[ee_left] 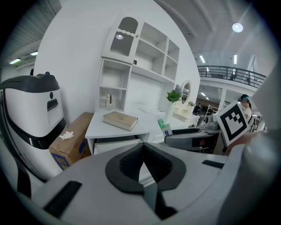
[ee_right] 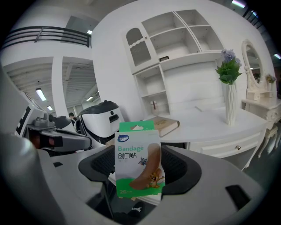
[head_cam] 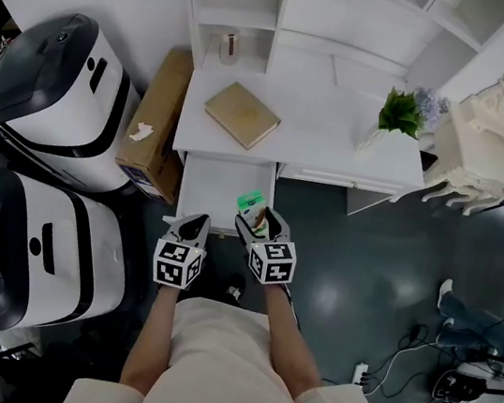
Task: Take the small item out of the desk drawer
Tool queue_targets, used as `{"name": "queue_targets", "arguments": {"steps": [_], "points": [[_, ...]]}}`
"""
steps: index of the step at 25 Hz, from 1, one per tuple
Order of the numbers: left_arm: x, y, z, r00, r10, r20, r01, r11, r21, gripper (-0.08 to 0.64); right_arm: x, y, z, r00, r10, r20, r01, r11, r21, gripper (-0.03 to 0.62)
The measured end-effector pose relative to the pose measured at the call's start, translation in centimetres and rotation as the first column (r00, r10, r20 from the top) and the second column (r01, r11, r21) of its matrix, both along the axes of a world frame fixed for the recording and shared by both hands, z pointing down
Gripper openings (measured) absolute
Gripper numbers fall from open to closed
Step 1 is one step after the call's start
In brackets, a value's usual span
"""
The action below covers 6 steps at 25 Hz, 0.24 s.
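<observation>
Green-and-white card forms the bandage box (ee_right: 138,160), the small item of the task. The right gripper (head_cam: 259,218) is clamped on it. In the right gripper view the lower part of the box sits between the two dark pads, and the upper part with the hang tab stands clear above them. A grip this low probably leaves the printed face visible and the top free.

Position: in the head view the box appears at frame centre, over the front right corner of the open drawer (head_cam: 207,189). The head view does not show how far it sits above the drawer floor. Because it is carried in the jaws at the drawer's front edge, extraction is judged to be nearly complete.

Orientation: in the right gripper view the long axis of the box runs top to bottom of the frame. The tab end points up and away from the gripper body. The broad printed face is turned toward the camera, and the narrow edges face the pads.

The left gripper (ee_left: 142,165) has its jaws pressed together with nothing between them. In the head view it hangs just left of the right gripper, below the drawer front. It appears to be parked there and idle, keeping clear of the lift path.

The desk (head_cam: 320,131) fills the upper centre of the head view, and a tan book (head_cam: 242,114) lies on its top.
</observation>
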State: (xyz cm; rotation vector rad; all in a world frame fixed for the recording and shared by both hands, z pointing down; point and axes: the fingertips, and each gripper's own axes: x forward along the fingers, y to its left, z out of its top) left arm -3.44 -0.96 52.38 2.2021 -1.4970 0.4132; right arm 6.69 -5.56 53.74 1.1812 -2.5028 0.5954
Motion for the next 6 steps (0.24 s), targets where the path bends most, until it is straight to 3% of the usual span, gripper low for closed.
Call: {"name": "queue_targets", "arguments": {"steps": [6], "points": [[-0.2, 0.18, 0.34, 1.0, -0.004, 0.002, 0.004, 1.0, -0.012, 0.017, -0.21, 0.08, 0.23, 1.0, -0.01, -0.008, 0.01, 1.0, -0.004, 0.342]]}}
